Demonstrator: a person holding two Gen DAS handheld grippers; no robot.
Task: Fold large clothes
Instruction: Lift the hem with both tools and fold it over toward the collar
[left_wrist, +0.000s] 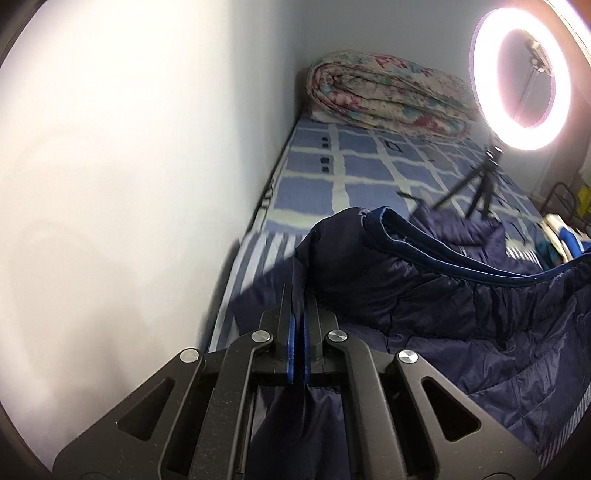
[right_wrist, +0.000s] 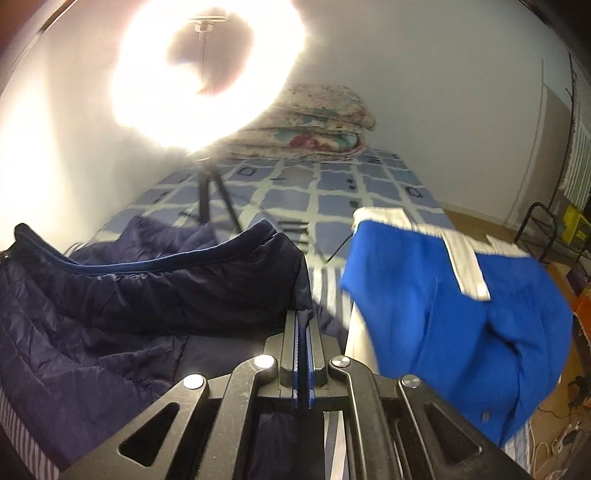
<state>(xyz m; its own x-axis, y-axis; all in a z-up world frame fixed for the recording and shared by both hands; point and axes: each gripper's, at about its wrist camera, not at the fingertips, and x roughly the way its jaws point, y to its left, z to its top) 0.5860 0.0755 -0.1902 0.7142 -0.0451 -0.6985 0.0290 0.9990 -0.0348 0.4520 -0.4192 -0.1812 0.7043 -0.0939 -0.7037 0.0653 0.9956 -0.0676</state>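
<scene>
Navy puffer jacket lies on the checked bedsheet; left gripper pinches its fabric. Right gripper clamps another edge; a blue garment lies beside.

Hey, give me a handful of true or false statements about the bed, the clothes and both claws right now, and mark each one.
1. Both claws are shut on the navy jacket. True: left claw and right claw each pinch its fabric.
2. The ring light is switched off. False: it glows brightly.
3. A folded floral quilt lies at the far end of the bed. True.
4. The blue garment is held by the right claw. False: it lies apart, to that claw's right.
5. The bedsheet is plain red. False: blue squares with white lines.
</scene>
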